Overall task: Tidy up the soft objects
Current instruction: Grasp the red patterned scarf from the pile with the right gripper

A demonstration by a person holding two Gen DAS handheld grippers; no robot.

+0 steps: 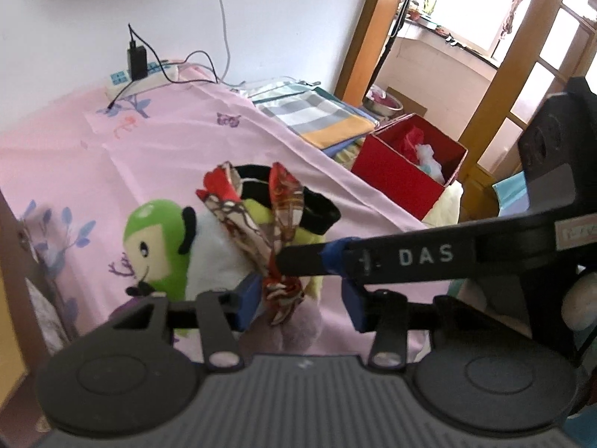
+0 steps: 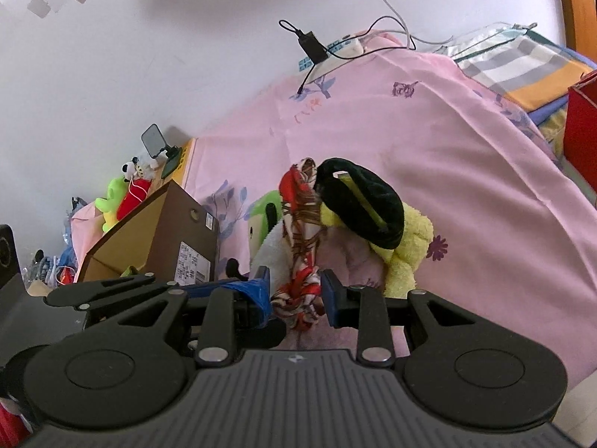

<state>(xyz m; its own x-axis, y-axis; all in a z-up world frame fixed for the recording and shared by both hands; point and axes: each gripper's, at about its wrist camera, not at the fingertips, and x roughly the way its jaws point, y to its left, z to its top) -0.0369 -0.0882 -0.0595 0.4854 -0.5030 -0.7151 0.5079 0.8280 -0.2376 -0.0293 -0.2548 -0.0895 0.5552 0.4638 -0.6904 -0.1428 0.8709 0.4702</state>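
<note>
Both grippers meet at a red patterned scarf point(image 2: 298, 246) draped over a plush toy point(image 1: 168, 246) on the pink bed sheet point(image 1: 149, 156) — right gripper point(image 2: 296, 293) clenched on its knot, left gripper point(image 1: 302, 298) wider, grip unclear

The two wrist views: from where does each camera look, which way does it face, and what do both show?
Left wrist: sits behind the left tongs, faces down across the pink bedsheet toward the red box; the right tongs' finger crosses in.
Right wrist: sits behind the right tongs, faces the wall and cardboard box.
Shared: patterned scarf, green plush toy, charger.
</note>
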